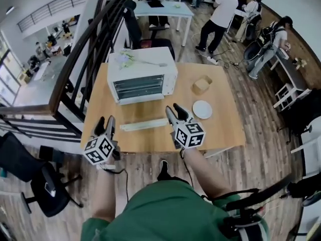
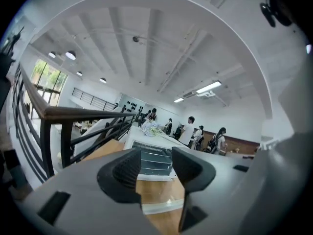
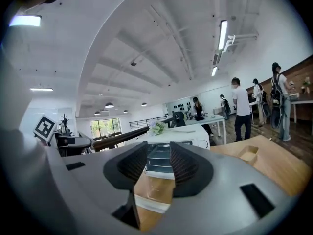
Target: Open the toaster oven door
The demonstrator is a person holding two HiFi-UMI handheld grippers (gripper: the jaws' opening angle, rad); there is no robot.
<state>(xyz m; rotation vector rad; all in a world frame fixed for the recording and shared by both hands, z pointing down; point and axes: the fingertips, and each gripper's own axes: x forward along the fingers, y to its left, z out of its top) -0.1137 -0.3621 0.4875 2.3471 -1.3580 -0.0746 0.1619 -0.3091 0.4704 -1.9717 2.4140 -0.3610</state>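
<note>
A white toaster oven [image 1: 142, 79] stands at the back of the wooden table [image 1: 220, 129]. Its glass door lies folded down flat in front of it, and the white handle bar [image 1: 144, 125] points toward me. My right gripper [image 1: 176, 115] hovers just right of the handle's end, open, with nothing between its fingers. My left gripper [image 1: 106, 127] is at the table's left front, left of the handle, also open and empty. The left gripper view looks between the left gripper [image 2: 155, 168] jaws at the oven [image 2: 146, 140] and the handle [image 2: 159, 207]. The right gripper [image 3: 159, 163] faces the oven [image 3: 183, 137] and the handle [image 3: 149, 203].
A small wooden box [image 1: 202, 84] and a white plate [image 1: 202, 109] sit on the table right of the oven. Flowers [image 1: 128, 59] lie on the oven's top. A dark railing [image 1: 85, 54] runs along the table's left side. Several people stand at the back right.
</note>
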